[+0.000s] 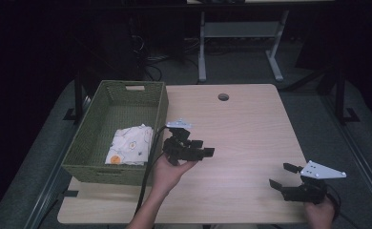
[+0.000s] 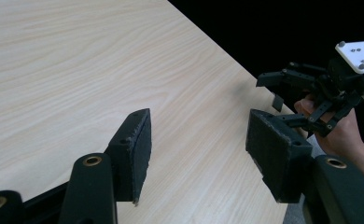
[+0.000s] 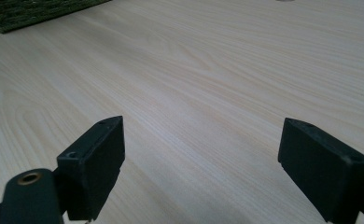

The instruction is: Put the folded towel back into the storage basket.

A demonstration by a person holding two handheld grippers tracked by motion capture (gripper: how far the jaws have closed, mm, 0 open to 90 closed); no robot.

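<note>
The cloth [image 1: 129, 145] lies folded inside the basket [image 1: 161, 102]. Just right of the basket, the left gripper [image 1: 204, 149] hangs with fingers spread, empty. Far right of the basket, the right gripper [image 1: 280, 175] rests, fingers spread too. Best to withdraw level, clear of the rim.

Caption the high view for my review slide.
Folded cloth in green basket; both grippers, left and right, open over the table.

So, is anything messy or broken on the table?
Nothing stands out. The folded cloth lies neatly inside the green basket, which sits squarely at the table's left edge. Both tongs, left and right, are open and hold nothing.
</note>
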